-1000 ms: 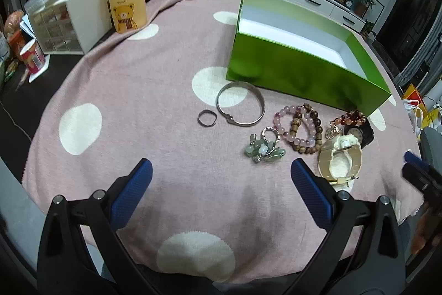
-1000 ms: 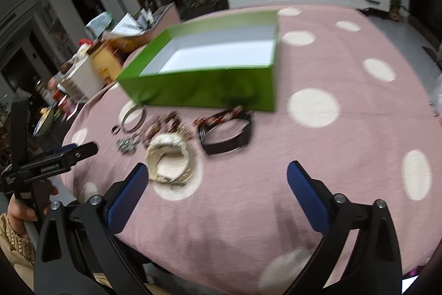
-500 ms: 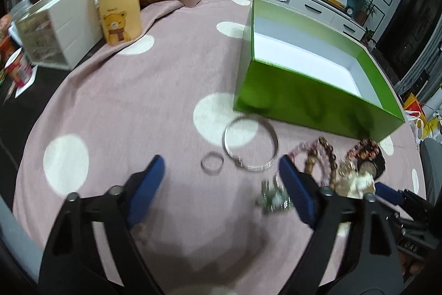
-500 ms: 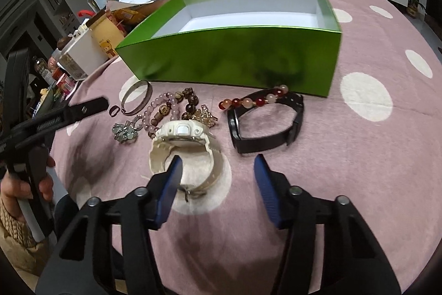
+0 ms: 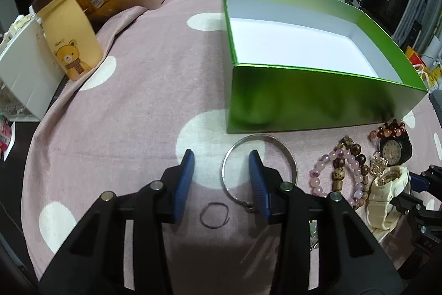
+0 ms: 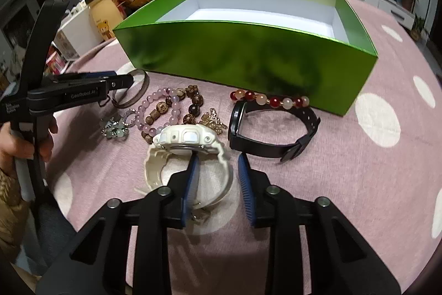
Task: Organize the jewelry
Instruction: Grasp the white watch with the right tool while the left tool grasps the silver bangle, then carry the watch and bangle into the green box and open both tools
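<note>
My left gripper hangs low over the pink, white-dotted tablecloth, its jaws partly apart and just now closing, with nothing pressed between the blue pads. The left edge of the silver bangle lies in the gap near the right pad, and the small thin ring sits on the cloth nearer to me, between the finger arms, untouched. My right gripper has also just been narrowing; its jaws stand a little apart, straddling the right side of the cream watch, whose strap passes between the pads, though I cannot tell that either pad presses on it. Just right of that watch lies the black watch, with the red and amber bead bracelet at its far side, against the green box. The box stands open on the far side of the jewelry, its white floor bare. Left of the cream watch lie the pink and brown bead bracelets, a small gold charm and a pale green cluster.
</note>
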